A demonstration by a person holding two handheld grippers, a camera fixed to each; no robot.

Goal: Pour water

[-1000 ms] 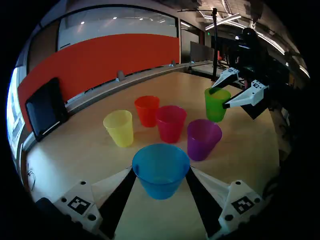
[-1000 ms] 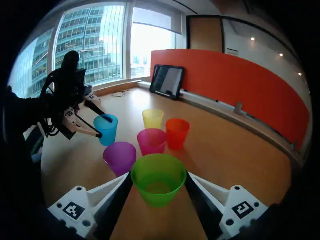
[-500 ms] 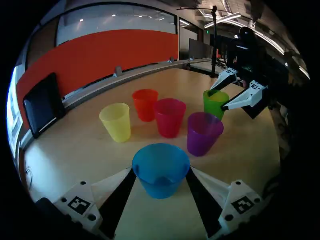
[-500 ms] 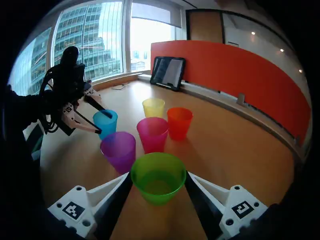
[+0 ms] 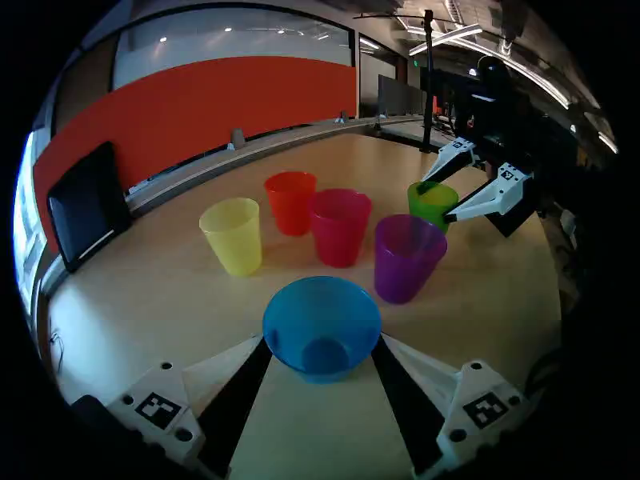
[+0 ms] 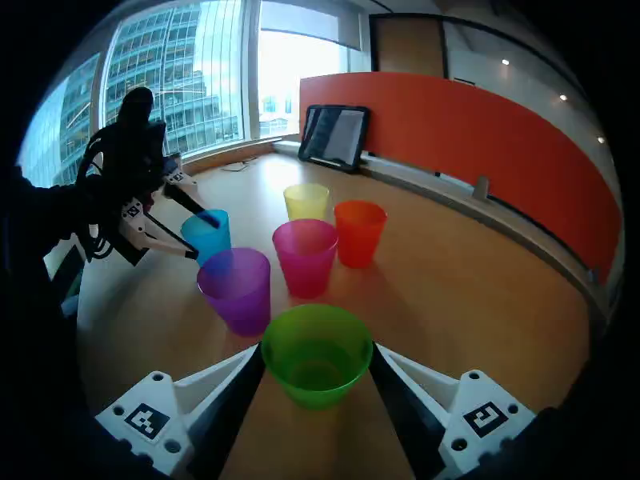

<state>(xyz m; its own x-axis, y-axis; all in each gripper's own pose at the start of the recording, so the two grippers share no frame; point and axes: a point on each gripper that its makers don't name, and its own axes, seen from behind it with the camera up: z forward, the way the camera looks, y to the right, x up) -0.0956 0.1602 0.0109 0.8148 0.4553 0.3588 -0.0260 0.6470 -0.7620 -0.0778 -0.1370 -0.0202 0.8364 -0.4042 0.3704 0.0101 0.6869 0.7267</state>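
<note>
Your left tool [image 5: 322,342] is clamped on the blue cup [image 5: 322,316], with both fingers pressing its sides. Your right tool [image 6: 317,348] is likewise clamped on the green cup [image 6: 317,376]. The purple cup [image 5: 408,256] stands on the tabletop [image 5: 160,304] just ahead of each tool.

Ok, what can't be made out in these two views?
1. Water in the blue cup: left gripper view, tinted plastic hides any level.
2. Base of the green cup: left gripper view, behind the purple cup.
3. Screen of the tablet: right gripper view, too small.
</note>
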